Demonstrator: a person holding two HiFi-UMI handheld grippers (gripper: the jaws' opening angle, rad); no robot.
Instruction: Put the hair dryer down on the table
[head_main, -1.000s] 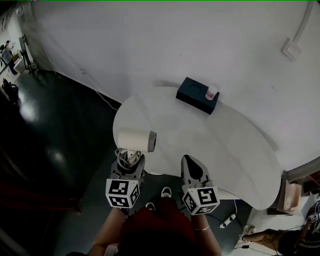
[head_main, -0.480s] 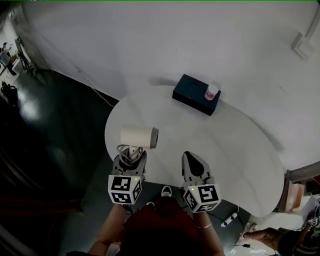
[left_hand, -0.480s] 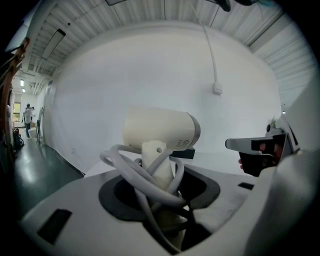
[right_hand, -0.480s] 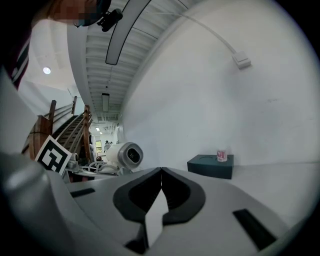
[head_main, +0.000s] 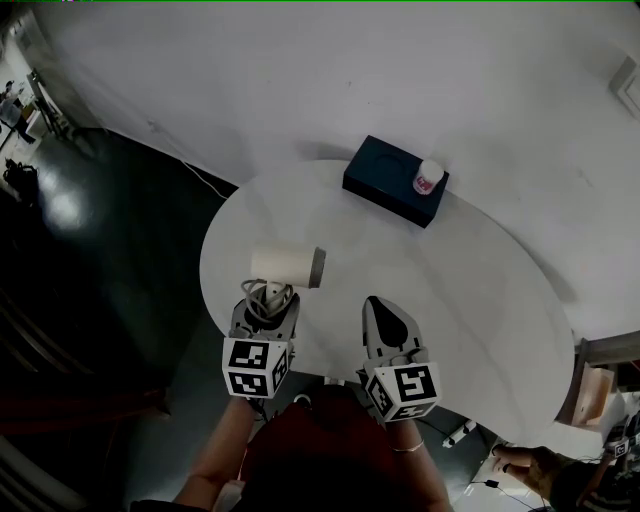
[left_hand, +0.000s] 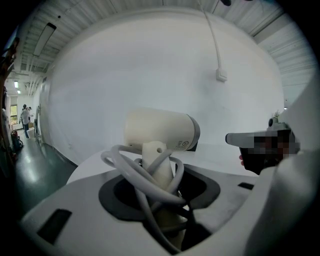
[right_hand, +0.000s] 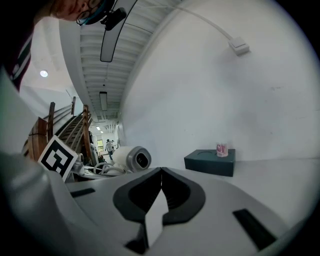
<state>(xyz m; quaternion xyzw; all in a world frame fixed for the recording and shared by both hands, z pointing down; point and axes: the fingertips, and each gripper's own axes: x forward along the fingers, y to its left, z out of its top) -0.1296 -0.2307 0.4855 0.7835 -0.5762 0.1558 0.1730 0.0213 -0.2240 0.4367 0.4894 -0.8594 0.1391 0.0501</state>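
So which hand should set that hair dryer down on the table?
Left. The left gripper holds the hair dryer by its handle over the table; the right gripper has its fingers shut on nothing.

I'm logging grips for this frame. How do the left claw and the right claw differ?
The left claw is shut on the hair dryer's handle; the right claw holds nothing. The left claw's jaws stand apart around that handle; the right claw's meet. Both point forward at the white table's near edge.
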